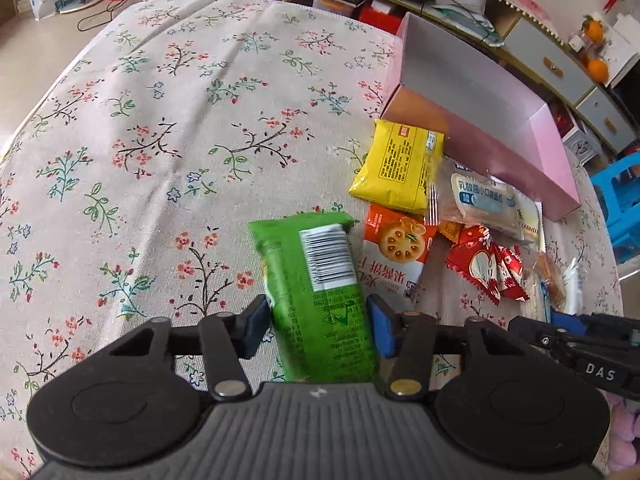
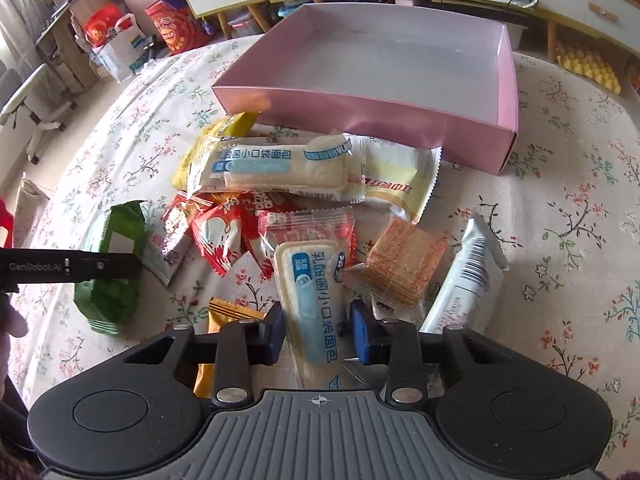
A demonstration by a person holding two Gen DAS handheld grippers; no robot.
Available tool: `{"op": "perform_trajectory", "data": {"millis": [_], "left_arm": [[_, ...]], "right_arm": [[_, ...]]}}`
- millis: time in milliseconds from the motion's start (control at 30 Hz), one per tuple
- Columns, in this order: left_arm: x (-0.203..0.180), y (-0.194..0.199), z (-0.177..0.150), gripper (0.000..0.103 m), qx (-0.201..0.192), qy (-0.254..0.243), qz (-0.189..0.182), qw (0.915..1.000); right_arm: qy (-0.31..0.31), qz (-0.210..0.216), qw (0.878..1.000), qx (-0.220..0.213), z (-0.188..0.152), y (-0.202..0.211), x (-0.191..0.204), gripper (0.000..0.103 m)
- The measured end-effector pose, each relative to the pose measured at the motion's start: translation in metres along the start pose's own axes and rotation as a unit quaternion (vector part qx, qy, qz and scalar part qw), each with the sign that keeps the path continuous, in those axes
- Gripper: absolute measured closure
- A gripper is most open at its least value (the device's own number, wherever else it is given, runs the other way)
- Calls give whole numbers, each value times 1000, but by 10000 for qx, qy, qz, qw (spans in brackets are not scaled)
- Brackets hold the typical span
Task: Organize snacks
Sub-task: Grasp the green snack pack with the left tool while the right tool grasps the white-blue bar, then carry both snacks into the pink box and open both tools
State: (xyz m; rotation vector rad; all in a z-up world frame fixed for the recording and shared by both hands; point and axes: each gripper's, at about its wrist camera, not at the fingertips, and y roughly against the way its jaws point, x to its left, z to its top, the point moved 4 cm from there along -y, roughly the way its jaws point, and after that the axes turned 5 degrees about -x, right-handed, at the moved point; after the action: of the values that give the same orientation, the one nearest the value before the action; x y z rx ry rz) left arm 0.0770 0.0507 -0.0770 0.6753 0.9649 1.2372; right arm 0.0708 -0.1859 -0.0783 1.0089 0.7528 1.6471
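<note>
The left gripper (image 1: 316, 326) has its fingers closed on the green snack pack (image 1: 316, 296) at lower centre; the right gripper (image 2: 318, 330) pinches a white bread packet (image 2: 310, 300) the same way. The pink box (image 2: 440, 120) sits empty at upper right — carry each pack level and clear the near wall before letting go.

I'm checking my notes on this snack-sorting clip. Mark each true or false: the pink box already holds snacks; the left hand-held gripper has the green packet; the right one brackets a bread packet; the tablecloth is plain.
1. The pink box holds snacks. False: its inside is bare.
2. The left hand-held gripper has the green packet between its fingers. True.
3. The right hand-held gripper brackets a bread packet. True.
4. The tablecloth is plain. False: it is floral.
</note>
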Motion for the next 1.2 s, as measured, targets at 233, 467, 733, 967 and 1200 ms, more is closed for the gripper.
{"op": "perform_trajectory", "data": {"millis": [233,467,733,967,1200], "left_arm": [[7,6,2,63,-94,200,-126,9997],[12,15,7,64,-220,325,-271,9989],[14,31,19,64,-613,399,-345,9967],[6,39,36,65,-862,556,-626,9928],[-22,38,68,65,-1053,474,-832,9898]], "right_arm": [[-79,33,10000,-27,2,8,4,79],[-182,249,9994,-146,8,20,12,82],[-418,529,9970,-381,21,41,15,82],[-663,561,9933,-758,43,58,7,82],[-1012,336,9901,-911,72,64,-17,82]]}}
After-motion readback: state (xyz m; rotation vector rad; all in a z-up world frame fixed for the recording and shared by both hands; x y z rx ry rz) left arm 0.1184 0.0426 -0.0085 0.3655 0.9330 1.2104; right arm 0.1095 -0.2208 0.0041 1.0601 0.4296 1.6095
